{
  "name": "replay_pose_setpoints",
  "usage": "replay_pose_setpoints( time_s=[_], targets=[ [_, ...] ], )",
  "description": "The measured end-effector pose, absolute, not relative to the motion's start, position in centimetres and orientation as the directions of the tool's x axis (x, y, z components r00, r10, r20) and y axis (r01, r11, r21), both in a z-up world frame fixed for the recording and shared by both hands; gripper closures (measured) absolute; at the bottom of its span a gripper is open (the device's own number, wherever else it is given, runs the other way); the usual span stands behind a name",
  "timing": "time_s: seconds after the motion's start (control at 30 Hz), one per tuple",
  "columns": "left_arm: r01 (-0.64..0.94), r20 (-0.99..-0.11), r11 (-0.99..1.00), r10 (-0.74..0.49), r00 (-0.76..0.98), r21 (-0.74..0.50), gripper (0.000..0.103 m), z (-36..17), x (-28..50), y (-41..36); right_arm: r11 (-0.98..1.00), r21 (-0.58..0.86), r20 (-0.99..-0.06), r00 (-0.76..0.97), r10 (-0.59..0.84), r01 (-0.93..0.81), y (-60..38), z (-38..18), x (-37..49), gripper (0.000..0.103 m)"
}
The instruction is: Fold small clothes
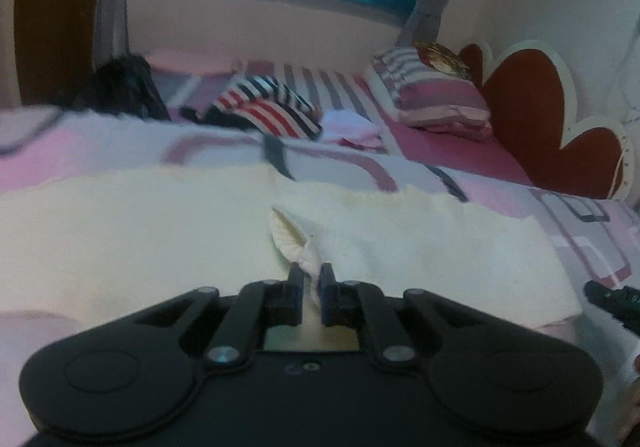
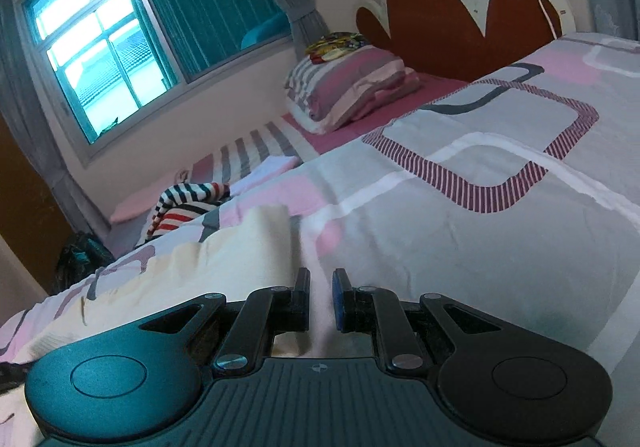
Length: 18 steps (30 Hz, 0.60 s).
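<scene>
In the left wrist view, a cream, fuzzy knit garment (image 1: 160,231) lies spread flat across the middle of the frame on a smooth cotton bedspread printed with pink, grey and white rounded rectangles (image 1: 120,151). Its ribbed cuff or neck edge bunches into a small fan at centre, and the black left tongs (image 1: 311,279) are narrowed onto that ribbed fold, pinching it. Behind, upper centre, sits a crumpled red, white and navy striped cloth (image 1: 272,103); a striped pillow (image 1: 436,95) rests against the scalloped red-brown headboard (image 1: 528,103) at right.

In the right wrist view, the same cream garment (image 2: 224,259) shows at lower left, rumpled along its edge. The right tongs (image 2: 321,287) stand narrowly apart with only bedspread (image 2: 480,227) visible between them, gripping nothing.
</scene>
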<state>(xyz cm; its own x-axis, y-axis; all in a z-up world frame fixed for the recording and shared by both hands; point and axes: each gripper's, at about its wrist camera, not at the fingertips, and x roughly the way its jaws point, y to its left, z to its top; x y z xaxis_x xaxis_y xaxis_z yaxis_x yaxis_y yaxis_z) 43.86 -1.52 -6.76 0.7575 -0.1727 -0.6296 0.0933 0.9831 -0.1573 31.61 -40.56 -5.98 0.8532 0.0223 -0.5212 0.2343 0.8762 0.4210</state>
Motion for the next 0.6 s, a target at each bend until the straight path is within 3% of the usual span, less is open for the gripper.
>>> replay_pose_setpoints(
  time_s=[0.1, 0.23, 0.6],
  targets=[
    [0.074, -0.623, 0.994, -0.111, 0.774, -0.085, 0.097, -6.0, 43.4, 0.4, 0.879, 0.424, -0.521, 0.853, 0.041, 0.217, -40.1, -5.9, 31.6, 0.090],
    [0.013, -0.635, 0.997, -0.060, 0.770, -0.079, 0.097, -5.8, 43.4, 3.3, 0.882, 0.428, -0.524, 0.849, 0.064, 0.197, -39.1, -6.2, 32.2, 0.090],
    [-0.018, -0.655, 0.997, -0.036, 0.755, -0.075, 0.097, -7.3, 43.2, 5.3, 0.901, 0.421, -0.519, 0.843, 0.144, 0.106, -36.5, -6.1, 33.1, 0.090]
  ],
)
